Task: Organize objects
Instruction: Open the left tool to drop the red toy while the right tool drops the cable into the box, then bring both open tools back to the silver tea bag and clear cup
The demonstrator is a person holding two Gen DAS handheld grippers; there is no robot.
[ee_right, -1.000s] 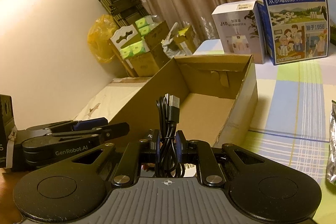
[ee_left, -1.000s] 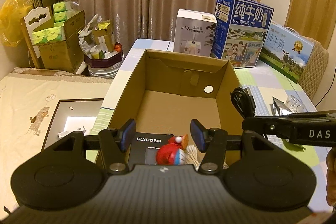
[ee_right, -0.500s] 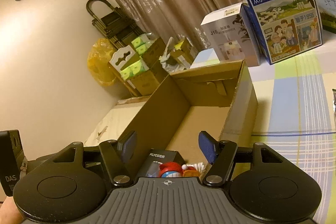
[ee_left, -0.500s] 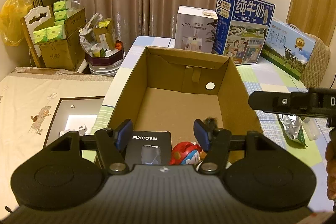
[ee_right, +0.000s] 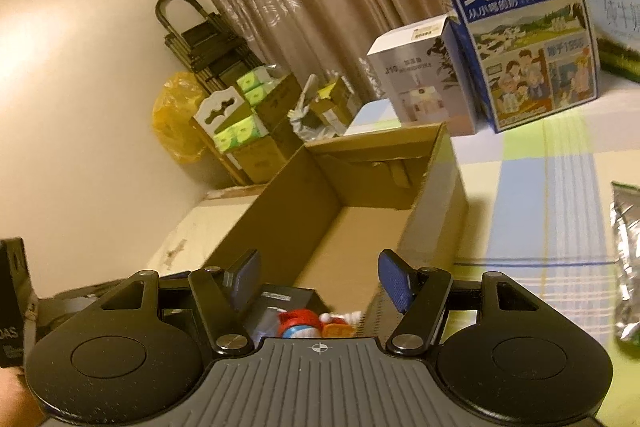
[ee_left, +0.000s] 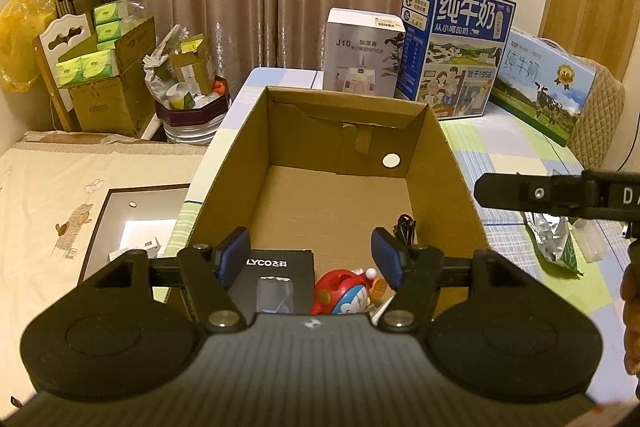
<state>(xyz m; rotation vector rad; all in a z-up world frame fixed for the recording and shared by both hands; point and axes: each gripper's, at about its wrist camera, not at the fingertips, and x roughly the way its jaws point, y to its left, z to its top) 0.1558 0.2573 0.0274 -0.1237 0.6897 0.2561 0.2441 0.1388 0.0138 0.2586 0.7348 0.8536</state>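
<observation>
- The cardboard box (ee_left: 340, 163) is standing open on the checked tablecloth (ee_left: 516, 163), its far half bare.
- At its near end a black carton (ee_left: 276, 279) is lying flat, reading "LYCO" plus two characters; the first letter is hiding behind a blue pad.
- Just beside it a red-and-blue toy (ee_left: 344, 293) is lying, partly cut off by the gripper body.
- A black cable (ee_left: 405, 226) is resting near the right wall, only its top showing above the finger.
- Something orange beside the toy is too hidden to name.
- The left gripper (ee_left: 314, 257) is hovering over the box's near end, jaws wide apart and holding nothing.
- The right gripper (ee_right: 320, 283) is also hanging with jaws spread and empty, tilted above the box's right wall; in the left view its side is showing the letters "DA", cut by the frame.
- Behind the box a white carton (ee_left: 362, 51) is reading "J10", with smaller print too fine to read.
- Next to it a blue milk case (ee_left: 456, 47) is reading "纯牛奶" and "始于1956".
- A second, paler milk case (ee_left: 548, 83) is lying further right, its lettering faint.
- A foil bag (ee_left: 550, 239) is lying on the cloth right of the box, partly behind the right gripper.
- The right view is blurring at its edges.
</observation>
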